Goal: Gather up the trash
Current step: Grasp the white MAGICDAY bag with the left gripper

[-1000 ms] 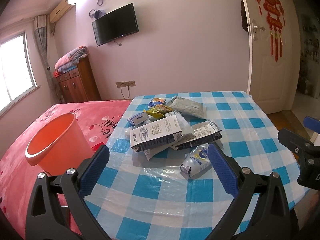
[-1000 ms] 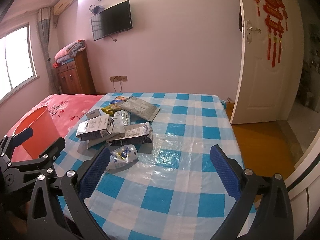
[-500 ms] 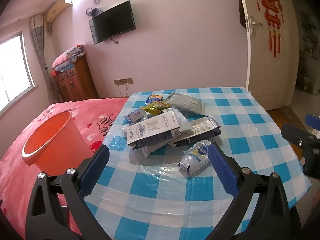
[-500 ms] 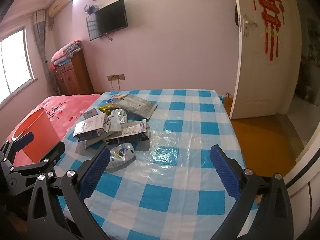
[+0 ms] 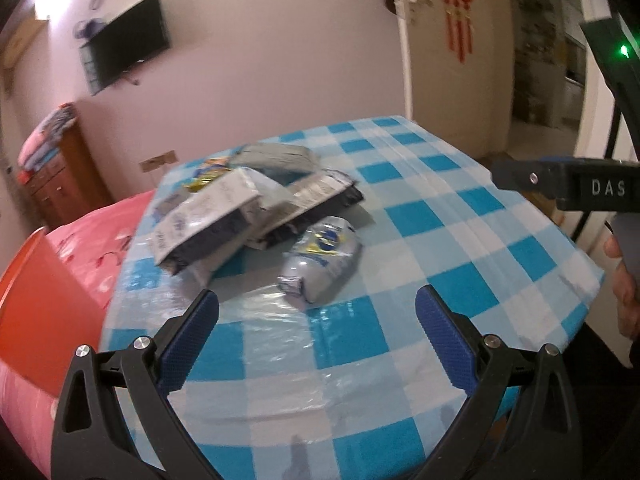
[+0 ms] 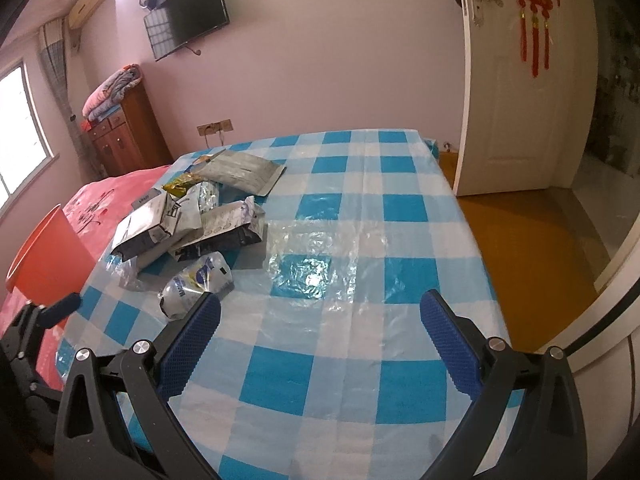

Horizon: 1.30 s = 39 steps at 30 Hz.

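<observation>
A heap of empty wrappers and bags [image 5: 248, 208] [image 6: 188, 220] lies on the blue-checked table [image 5: 440, 240] [image 6: 360, 220]. Closest to me is a crumpled silver-blue snack bag [image 5: 322, 262] [image 6: 196, 284]. My left gripper [image 5: 318, 336] hangs open just short of that bag, nothing between its fingers. My right gripper [image 6: 320, 340] is open over the table's near middle, and its left fingertip overlaps the bag's edge in the right wrist view. An orange bucket [image 5: 36, 312] [image 6: 44, 256] stands on the left beside the table.
A bed with a pink cover [image 6: 108, 196] runs along the table's left side. A white door [image 6: 516, 92] stands open at the right, with wooden floor [image 6: 532, 264] beyond the table. A hand [image 5: 622, 280] holds the right gripper's body at the left wrist view's right edge.
The left gripper has tilted and moved in toward the snack bag, so the view is blurred. The right gripper has also moved closer to the table.
</observation>
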{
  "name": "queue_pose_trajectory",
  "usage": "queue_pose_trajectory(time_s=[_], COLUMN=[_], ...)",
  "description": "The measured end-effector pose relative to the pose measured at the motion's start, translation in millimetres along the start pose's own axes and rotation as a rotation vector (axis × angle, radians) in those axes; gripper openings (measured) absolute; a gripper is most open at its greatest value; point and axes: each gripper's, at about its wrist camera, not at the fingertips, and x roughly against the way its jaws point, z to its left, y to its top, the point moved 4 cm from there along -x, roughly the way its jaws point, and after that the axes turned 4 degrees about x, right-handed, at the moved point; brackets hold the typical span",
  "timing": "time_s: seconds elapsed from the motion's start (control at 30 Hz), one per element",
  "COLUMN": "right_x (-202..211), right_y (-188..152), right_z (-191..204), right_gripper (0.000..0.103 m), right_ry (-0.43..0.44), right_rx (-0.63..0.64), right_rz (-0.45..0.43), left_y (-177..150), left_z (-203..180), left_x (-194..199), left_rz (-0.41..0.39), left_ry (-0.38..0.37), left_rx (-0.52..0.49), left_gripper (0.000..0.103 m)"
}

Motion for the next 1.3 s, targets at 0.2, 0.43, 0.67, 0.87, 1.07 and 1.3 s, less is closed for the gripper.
queue_pose_trajectory(time_s=[0.2,0.43,0.67,0.87,1.07,1.3], right_x=[-13.6,-35.6,-56.3,-62.6,-69.4,-74.3], right_y=[-2.5,-3.8,-4.7,-5.8,-6.0,-6.6], right_z=[-2.9,-11.8,-18.6,-18.6,-16.6,-15.1], right_gripper=[0.099,0.099,0.099,0.099,0.099,0.099], right_ry=[0.061,0.118,0.136,0.152,0.165,0.168], right_rx=[0.002,-0.029,-0.047,-0.048,-0.049,-0.048], right_rz=[0.013,0.051,0.081,0.089,0.102,0.111], left_y=[9.1,21.8,25.3,25.9,28.8,26.3], left_z=[3.2,10.4,12.9,14.5,12.1,9.5], left_x=[-34.1,-76.0,-105.8,-121.6,-126.5,-133.1], left_rz=[0.04,0.097,0.13,0.156,0.161,0.191], left_ry=[-0.041,-0.049,-0.042,-0.044,-0.052,-0.042], left_rx=[-0.013,-0.035,-0.035,-0.02,-0.022,-0.015], left_gripper=[0.099,0.099,0.099,0.099,0.099,0.095])
